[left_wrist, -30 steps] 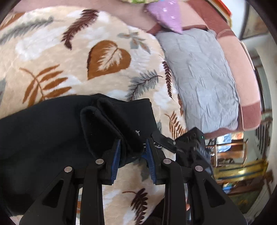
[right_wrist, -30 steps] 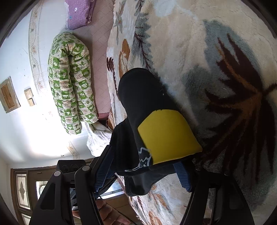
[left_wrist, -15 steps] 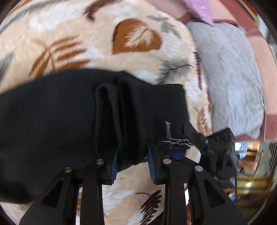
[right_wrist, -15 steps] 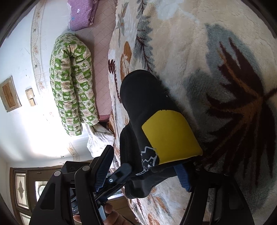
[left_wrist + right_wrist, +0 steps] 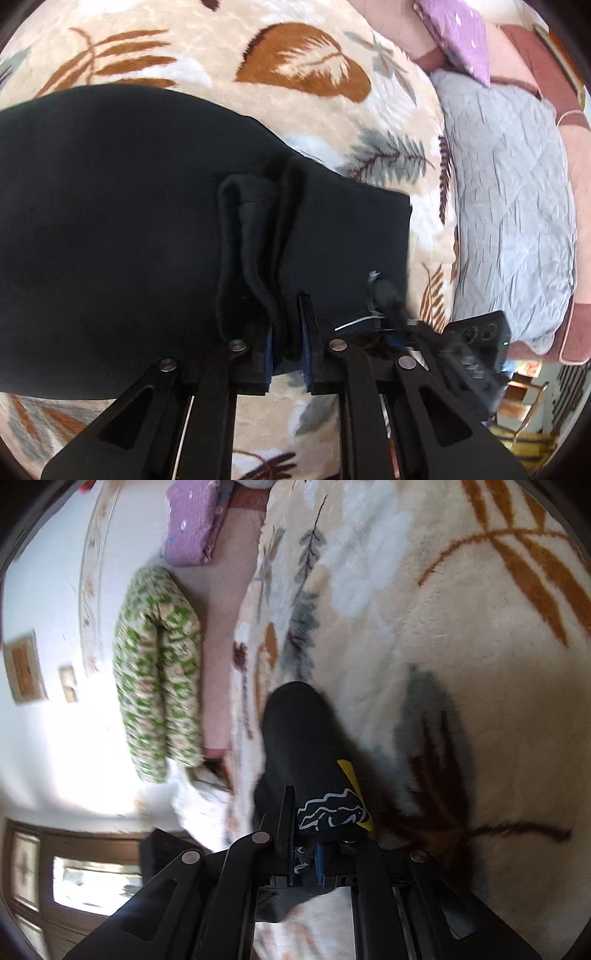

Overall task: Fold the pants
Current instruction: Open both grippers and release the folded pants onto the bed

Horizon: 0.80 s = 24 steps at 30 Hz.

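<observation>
Black pants [image 5: 110,229] lie on a beige leaf-patterned blanket [image 5: 303,66]. My left gripper [image 5: 286,343] is shut on a bunched fold at the pants' edge. In the left wrist view the right gripper [image 5: 391,299] pinches the same edge just to the right. In the right wrist view my right gripper [image 5: 306,845] is shut on the pants [image 5: 299,734], beside a yellow patch [image 5: 351,775] and white line print [image 5: 328,808].
A grey quilted cushion [image 5: 509,206] and a purple pillow [image 5: 461,33] lie at the bed's far side. A green patterned bolster [image 5: 155,672] lies by the wall. The blanket [image 5: 443,627] spreads wide around the pants.
Both grippers have moved with the pants' edge across the black cloth. The right gripper's jaws have closed tight on the fabric, and the yellow patch has folded nearly out of sight.
</observation>
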Available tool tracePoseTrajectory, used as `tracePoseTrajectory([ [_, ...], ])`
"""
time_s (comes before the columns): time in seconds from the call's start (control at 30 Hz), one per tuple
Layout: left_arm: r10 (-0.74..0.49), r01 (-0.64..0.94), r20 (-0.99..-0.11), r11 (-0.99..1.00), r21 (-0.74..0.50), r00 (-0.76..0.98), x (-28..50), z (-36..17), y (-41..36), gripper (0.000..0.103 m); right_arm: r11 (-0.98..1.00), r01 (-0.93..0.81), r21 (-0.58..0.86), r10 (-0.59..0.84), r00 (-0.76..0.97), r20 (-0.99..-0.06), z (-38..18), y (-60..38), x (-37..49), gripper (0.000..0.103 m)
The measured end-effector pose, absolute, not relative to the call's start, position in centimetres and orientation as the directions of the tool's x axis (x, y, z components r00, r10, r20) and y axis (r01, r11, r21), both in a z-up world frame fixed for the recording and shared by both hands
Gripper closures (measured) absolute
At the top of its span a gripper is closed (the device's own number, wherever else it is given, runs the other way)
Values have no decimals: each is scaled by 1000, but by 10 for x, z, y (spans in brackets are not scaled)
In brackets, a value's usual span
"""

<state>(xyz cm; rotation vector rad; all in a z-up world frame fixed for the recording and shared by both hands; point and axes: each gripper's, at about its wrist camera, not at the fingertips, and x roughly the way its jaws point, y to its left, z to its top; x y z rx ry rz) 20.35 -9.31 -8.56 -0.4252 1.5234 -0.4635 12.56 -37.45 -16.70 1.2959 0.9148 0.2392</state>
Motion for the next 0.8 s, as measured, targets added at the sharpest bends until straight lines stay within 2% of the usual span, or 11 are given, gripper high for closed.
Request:
tracePoseTrajectory([
  [0.07,-543,6,-840,840,-543,15,203,-88,-92,92,384,326,864,599,625,-501,-175,-372,129,100],
  [0.13,-555,-4,-831,831,-556,31,203,-89,-91,92,438,287,852,585,628,-512,-176,-370,133,100],
  [0.23,-610,-55,-792,790,-611,34,201,-87,-80,92,465,286,838,584,612,-533,-168,-365,137,94],
  [0.3,-636,-87,-771,767,-636,28,195,-81,-68,91,368,321,873,637,597,-488,-171,-375,135,90],
  [0.43,-618,-93,-786,781,-618,31,181,-64,-43,86,159,371,915,690,621,-372,-167,-399,114,45],
  [0.47,-603,-94,-797,792,-603,31,179,-62,-37,86,152,366,918,686,629,-365,-160,-405,105,41],
  [0.53,-591,-105,-805,799,-592,44,175,-55,-15,86,155,361,919,672,643,-367,-148,-413,92,40],
  [0.63,-628,-104,-771,764,-636,105,175,-35,27,86,220,338,915,656,643,-395,-127,-413,76,39],
  [0.8,-558,-132,-798,794,-593,226,182,-7,116,86,575,87,814,685,494,-536,-78,-319,83,37],
])
